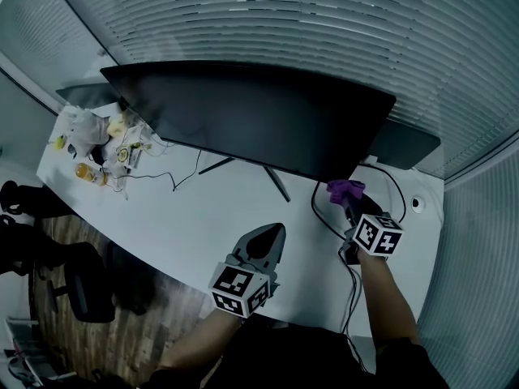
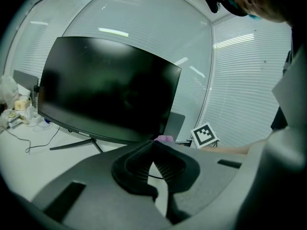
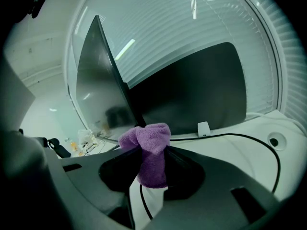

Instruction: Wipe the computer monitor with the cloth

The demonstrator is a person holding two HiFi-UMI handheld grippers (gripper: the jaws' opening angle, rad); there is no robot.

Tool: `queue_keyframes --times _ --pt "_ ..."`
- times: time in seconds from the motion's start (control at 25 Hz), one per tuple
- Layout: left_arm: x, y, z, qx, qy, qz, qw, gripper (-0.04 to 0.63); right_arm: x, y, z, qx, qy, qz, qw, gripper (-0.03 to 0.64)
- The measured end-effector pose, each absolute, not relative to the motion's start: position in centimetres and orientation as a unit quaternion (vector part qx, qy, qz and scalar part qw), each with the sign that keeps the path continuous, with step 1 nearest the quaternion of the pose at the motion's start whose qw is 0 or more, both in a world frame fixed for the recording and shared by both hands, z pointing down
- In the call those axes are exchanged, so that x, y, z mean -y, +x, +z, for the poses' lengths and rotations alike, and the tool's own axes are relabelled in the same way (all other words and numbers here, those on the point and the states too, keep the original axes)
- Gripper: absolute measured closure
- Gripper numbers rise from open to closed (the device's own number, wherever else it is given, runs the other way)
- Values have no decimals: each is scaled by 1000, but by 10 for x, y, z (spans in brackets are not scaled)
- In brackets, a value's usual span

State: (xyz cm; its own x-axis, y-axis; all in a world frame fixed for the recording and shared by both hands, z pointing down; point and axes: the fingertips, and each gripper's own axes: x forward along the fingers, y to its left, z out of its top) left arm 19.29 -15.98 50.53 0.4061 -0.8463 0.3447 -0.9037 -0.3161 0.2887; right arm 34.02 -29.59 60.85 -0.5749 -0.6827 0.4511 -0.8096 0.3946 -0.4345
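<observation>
We see a wide, dark computer monitor (image 1: 259, 116) standing on thin legs along the far edge of the white table (image 1: 203, 217), its screen switched off. Behind its right end, toward the table's far right corner, a second dark screen (image 1: 409, 143) shows.

The right gripper (image 1: 350, 205) is out toward the right end of the table, and its jaws are clamped on a purple cloth (image 1: 345, 190). In the right gripper view the cloth (image 3: 149, 152) bunches up above the jaw tips and hangs down between them. Its top sits right at the monitor's lower right corner, where the screen (image 3: 103, 90) runs away edge-on. We cannot tell whether cloth and screen touch. A black cable (image 1: 320, 213) loops on the table just beside this gripper.

The left gripper (image 1: 274, 232) hovers over the near edge of the table, about the middle, well short of the monitor. In the left gripper view its jaws (image 2: 153, 145) are drawn together at the tips with nothing between them. Past them we see the whole face of the monitor (image 2: 105, 90) and, beyond its lower right corner, a bit of the purple cloth (image 2: 164, 138).

At the table's far left corner lies a clutter of small items (image 1: 97, 144) — bags, yellowish bits and thin wires.
</observation>
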Motion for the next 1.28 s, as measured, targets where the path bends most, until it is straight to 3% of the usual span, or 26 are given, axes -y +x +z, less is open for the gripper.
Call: queue_keyframes --times 0.64,1.28 --pt "163 193 513 506 832 80 214 591 271 330 622 822 460 319 106 472" --pt "170 117 512 447 865 91 208 591 277 290 630 767 543 318 128 473"
